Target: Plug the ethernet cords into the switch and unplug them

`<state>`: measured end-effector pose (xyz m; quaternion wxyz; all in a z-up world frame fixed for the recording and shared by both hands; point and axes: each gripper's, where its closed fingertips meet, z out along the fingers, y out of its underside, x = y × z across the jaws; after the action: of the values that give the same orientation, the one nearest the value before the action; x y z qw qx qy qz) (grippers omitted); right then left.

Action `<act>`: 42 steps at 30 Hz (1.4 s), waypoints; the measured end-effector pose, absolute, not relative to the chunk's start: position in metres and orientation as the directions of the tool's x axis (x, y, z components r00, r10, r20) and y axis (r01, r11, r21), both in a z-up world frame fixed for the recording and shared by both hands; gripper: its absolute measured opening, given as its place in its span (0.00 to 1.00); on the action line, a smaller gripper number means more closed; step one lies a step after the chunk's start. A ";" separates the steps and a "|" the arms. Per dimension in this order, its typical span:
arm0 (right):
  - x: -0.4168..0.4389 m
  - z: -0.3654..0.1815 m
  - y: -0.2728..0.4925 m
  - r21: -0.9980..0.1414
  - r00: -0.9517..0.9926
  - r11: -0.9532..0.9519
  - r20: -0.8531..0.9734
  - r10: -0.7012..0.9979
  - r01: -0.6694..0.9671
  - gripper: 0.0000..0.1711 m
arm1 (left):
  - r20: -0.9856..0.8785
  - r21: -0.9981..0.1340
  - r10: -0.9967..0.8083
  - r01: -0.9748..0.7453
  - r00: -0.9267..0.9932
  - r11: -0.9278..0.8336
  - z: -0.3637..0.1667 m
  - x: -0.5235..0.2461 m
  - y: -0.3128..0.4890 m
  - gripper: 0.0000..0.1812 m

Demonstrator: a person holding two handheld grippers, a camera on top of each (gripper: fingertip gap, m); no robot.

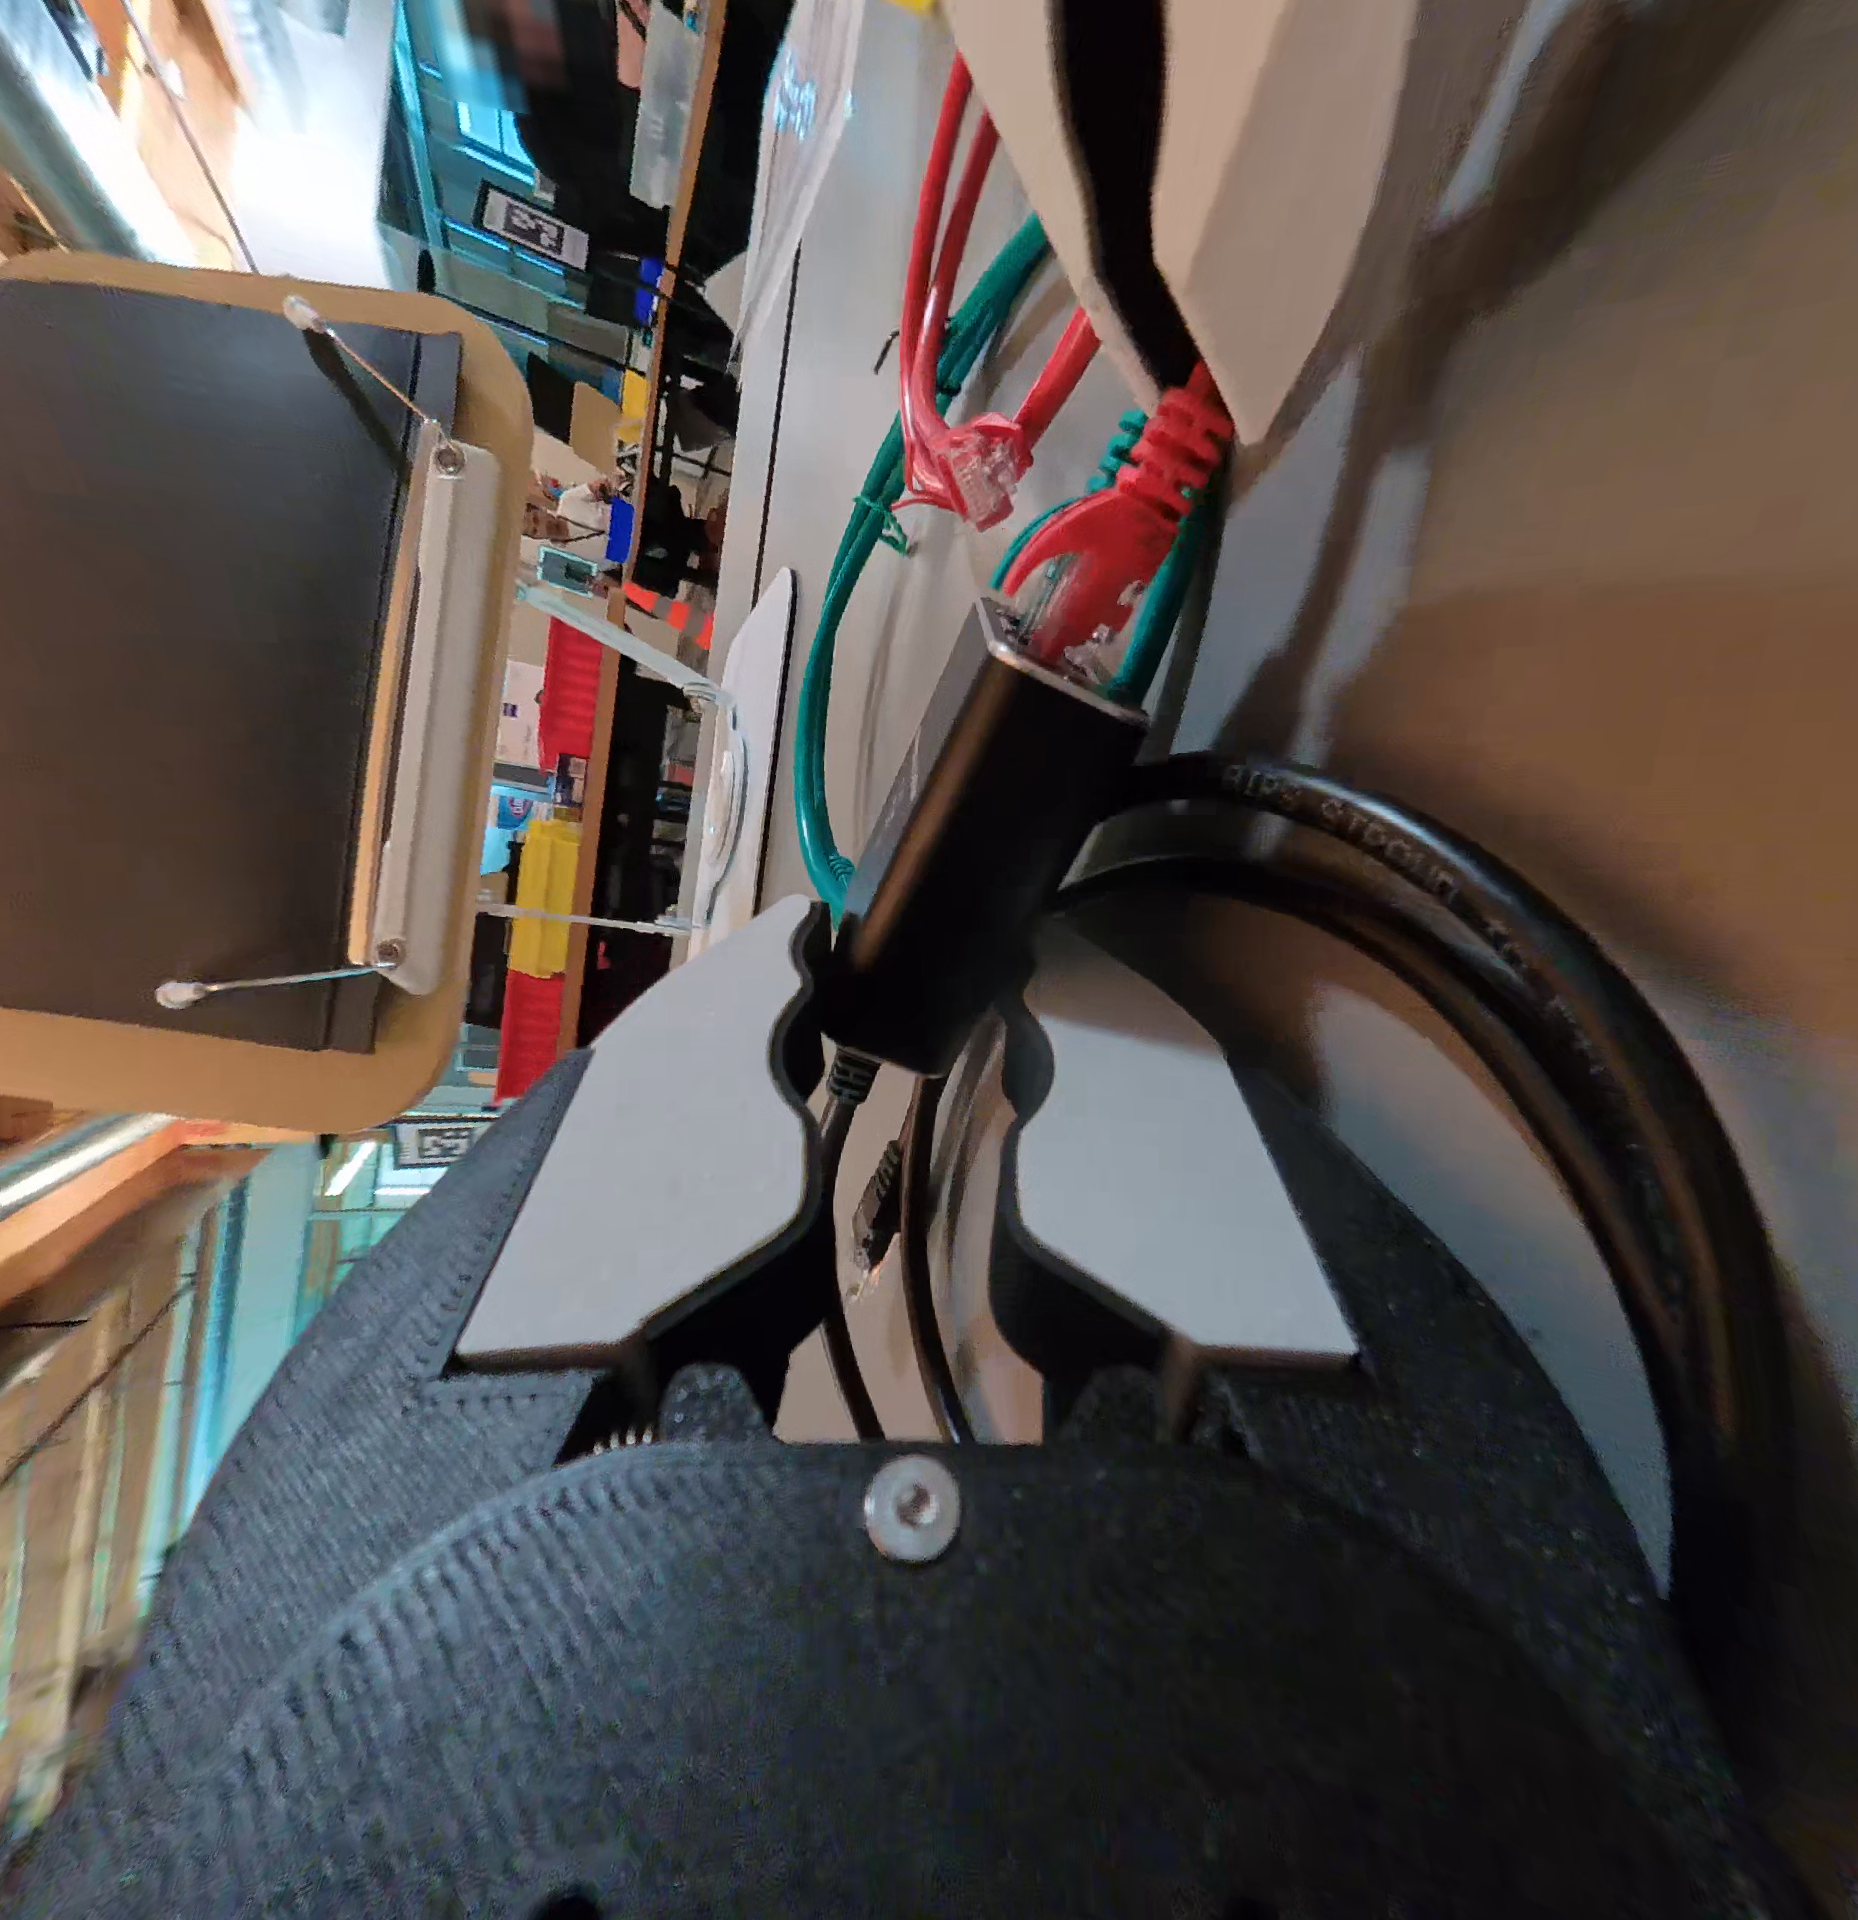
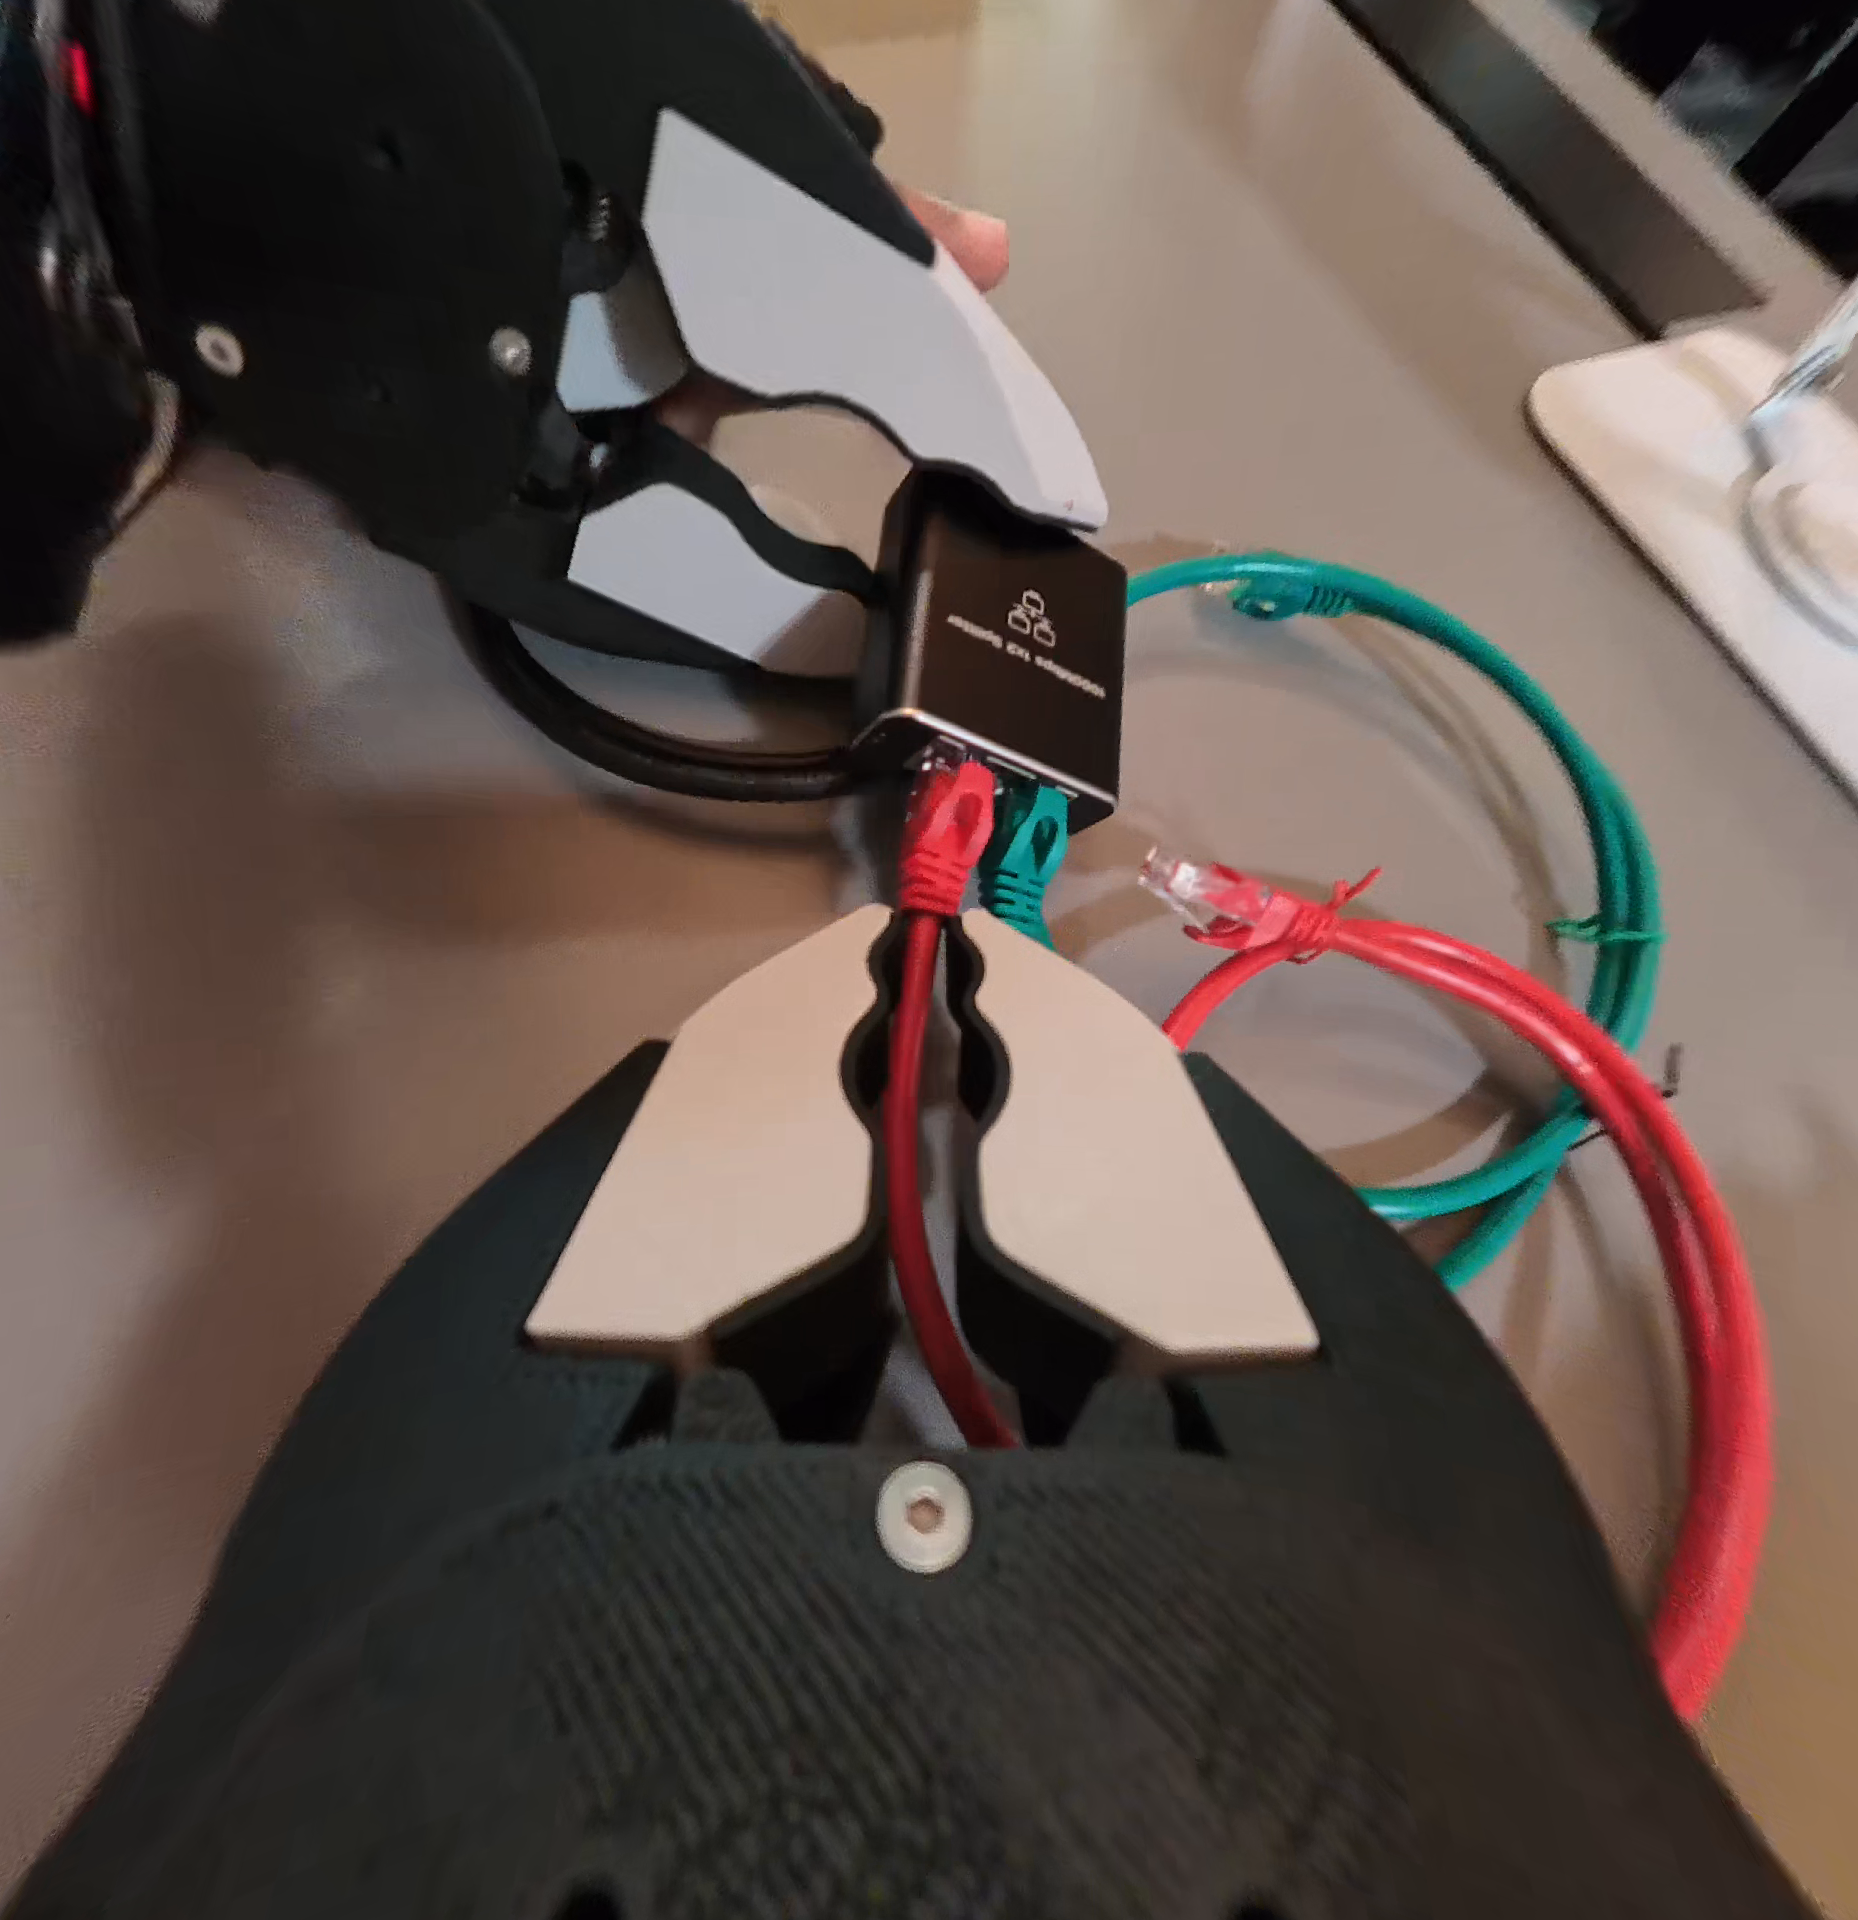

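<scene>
In the black switch (image 2: 1008, 665), red and green plugs.

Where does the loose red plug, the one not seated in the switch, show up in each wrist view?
Left wrist view: loose red plug sits upper middle, on the table beyond the black switch, left of the plugged red connector.
Right wrist view: it lies right of centre, just right of the switch's ports.
Shared landmark: the switch, held by the left claw.
</scene>
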<state>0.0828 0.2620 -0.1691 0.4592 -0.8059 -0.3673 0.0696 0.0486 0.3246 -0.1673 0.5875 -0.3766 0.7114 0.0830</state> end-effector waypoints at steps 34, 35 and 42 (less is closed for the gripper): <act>0.079 -0.124 0.254 -0.613 0.475 0.147 0.722 0.503 0.776 0.06 | -0.828 -0.492 -0.561 -0.460 -0.015 0.739 -0.156 0.065 0.309 0.15; 0.078 -0.126 0.252 -0.615 0.467 0.145 0.713 0.523 0.775 0.07 | -0.828 -0.491 -0.560 -0.461 -0.017 0.739 -0.156 0.066 0.309 0.15; 0.077 -0.143 0.253 -0.503 0.368 0.135 0.767 0.526 0.854 0.11 | -0.832 -0.482 -0.555 -0.461 -0.027 0.745 -0.157 0.065 0.307 0.15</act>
<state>0.0770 0.2531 -0.1433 0.5255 -0.6387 -0.5399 -0.1561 0.0652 0.3074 -0.1568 0.6006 -0.3547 0.7155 -0.0391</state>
